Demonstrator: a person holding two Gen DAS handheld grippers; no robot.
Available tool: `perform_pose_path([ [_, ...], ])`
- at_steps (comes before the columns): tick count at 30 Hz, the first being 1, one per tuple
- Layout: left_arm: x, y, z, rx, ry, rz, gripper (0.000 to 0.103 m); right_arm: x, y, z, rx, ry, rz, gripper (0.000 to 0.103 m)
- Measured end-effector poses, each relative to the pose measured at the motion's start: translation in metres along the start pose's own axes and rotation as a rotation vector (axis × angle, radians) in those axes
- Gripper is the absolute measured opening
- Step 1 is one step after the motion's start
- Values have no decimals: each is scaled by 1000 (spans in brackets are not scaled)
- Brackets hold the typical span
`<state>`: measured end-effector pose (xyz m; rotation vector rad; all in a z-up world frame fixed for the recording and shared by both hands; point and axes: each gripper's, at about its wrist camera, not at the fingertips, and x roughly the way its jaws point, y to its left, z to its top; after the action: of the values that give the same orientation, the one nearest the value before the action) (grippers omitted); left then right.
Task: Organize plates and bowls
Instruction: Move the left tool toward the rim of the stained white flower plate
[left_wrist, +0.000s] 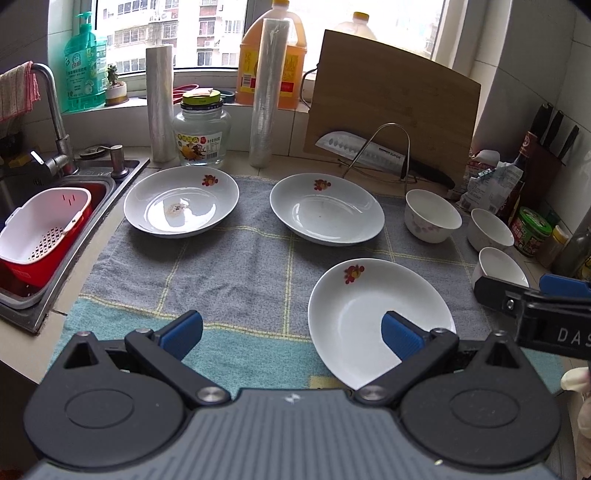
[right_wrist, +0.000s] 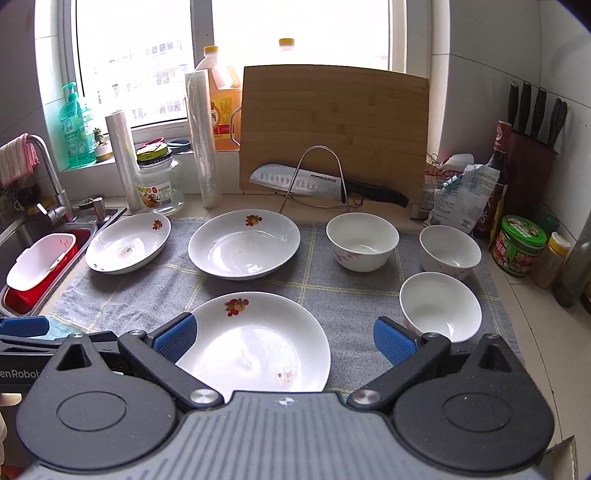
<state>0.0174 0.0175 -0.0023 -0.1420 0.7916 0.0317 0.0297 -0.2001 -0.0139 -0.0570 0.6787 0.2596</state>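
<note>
Three white plates with a red flower mark lie on a grey checked towel: one far left, one far middle, one near. Three white bowls stand at the right. My left gripper is open above the towel, its right finger over the near plate. My right gripper is open above the near plate, holding nothing. The right gripper also shows at the right edge of the left wrist view.
A sink with a red and white strainer basket lies left. A glass jar, two film rolls, oil jugs, a cutting board and a knife on a wire rack stand behind. Bottles, jars and a knife block crowd the right.
</note>
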Motion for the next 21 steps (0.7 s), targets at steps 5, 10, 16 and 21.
perform_pose_path([
  [5, 12, 22, 6, 10, -6, -6, 102, 12, 23, 6, -31, -8, -8, 103],
  [10, 29, 51, 17, 33, -6, -25, 102, 29, 47, 13, -25, -6, -14, 103],
  [16, 55, 87, 36, 100, -8, -52, 102, 56, 80, 25, 7, 5, -37, 103],
  [21, 75, 119, 51, 157, 0, -93, 102, 80, 112, 37, 35, 5, -33, 103],
])
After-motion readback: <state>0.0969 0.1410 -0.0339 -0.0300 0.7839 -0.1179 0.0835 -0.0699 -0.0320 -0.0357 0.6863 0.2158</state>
